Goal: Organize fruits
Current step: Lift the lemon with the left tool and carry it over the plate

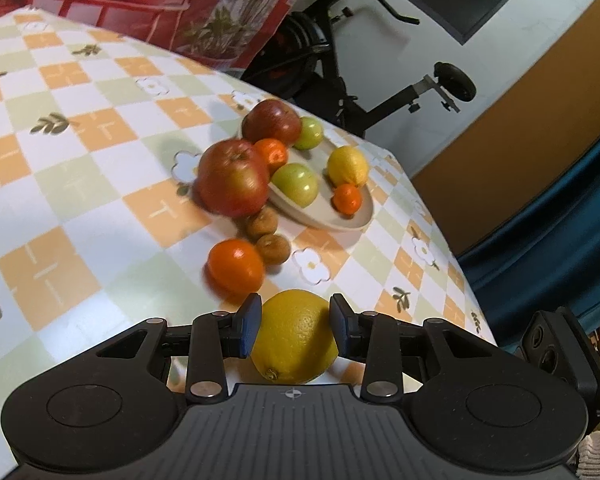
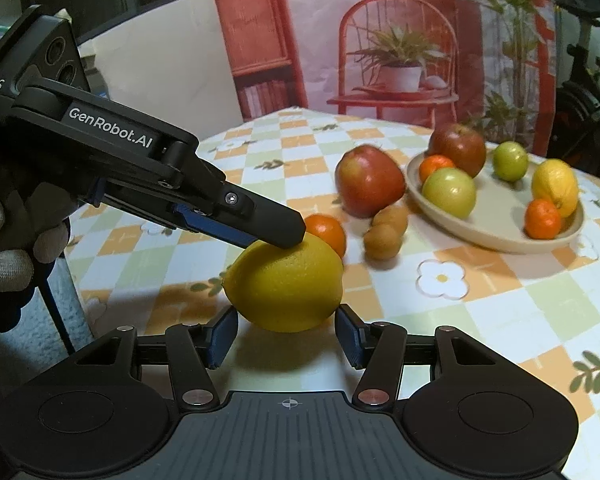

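A counter point(image 2: 500, 304) covered in a checked orange, green and white cloth with flower prints stands before a red-toned printed backdrop; an exercise bike point(image 1: 340, 60) sits behind it. Nearest the cameras, a large yellow lemon point(image 2: 286, 284) lies on the cloth. The left gripper point(image 1: 294, 326) has a blue pad against each side of this lemon, clamped on it; in the right wrist view its black finger lies across the lemon's top, and a gloved hand point(image 2: 8, 240) holds its handle. The right gripper point(image 2: 286, 336) sits just in front of the same lemon, its pads apart and flanking the fruit's near side without touching it. Just beyond the lemon lies an orange point(image 2: 327, 232), then two small brown fruits point(image 2: 386, 230) and a red apple point(image 2: 368, 180), all on the cloth. Farther back, a beige plate point(image 2: 496, 236) holds another red apple, two green apples, two small oranges and a second lemon point(image 2: 556, 186).
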Action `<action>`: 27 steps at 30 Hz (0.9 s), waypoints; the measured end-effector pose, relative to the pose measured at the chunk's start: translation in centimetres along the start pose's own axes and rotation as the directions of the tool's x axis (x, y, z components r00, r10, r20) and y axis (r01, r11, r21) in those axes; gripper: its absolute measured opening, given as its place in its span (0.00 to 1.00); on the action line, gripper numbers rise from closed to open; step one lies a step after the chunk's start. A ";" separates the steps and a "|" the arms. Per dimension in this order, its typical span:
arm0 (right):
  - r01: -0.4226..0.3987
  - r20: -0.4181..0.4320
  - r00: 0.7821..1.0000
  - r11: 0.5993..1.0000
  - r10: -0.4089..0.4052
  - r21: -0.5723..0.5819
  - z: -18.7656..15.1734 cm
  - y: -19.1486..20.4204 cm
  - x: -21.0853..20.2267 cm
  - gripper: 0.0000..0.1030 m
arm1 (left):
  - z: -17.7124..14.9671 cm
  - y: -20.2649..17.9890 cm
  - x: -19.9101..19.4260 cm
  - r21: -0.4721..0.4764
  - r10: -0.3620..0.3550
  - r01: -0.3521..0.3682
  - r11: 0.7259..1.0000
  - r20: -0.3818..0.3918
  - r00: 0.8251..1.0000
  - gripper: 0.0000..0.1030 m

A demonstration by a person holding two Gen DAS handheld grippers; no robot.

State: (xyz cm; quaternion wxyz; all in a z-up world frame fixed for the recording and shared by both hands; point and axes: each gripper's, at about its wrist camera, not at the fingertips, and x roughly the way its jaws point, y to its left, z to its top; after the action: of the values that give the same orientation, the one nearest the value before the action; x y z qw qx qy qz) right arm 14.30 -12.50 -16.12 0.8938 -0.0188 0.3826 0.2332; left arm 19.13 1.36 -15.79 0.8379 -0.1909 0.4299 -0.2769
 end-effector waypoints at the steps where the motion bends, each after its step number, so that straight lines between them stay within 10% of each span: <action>1: 0.003 0.007 1.000 1.000 -0.003 0.002 0.2 -0.1 -0.2 0.49 | 0.2 -0.3 0.0 0.005 -0.003 0.003 1.000 0.006 1.000 0.38; 27: 0.128 0.230 0.967 0.989 -0.109 -0.073 14.7 -6.5 -7.9 0.49 | 12.6 -10.9 -1.9 0.202 -0.114 0.071 0.977 0.208 0.971 0.38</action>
State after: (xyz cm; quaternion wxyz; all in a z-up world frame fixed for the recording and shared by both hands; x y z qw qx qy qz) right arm 22.29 -18.32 -1.20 0.9422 -0.0540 0.2662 0.1964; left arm 25.38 -4.79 -1.50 0.8808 -0.1578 0.2967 -0.3336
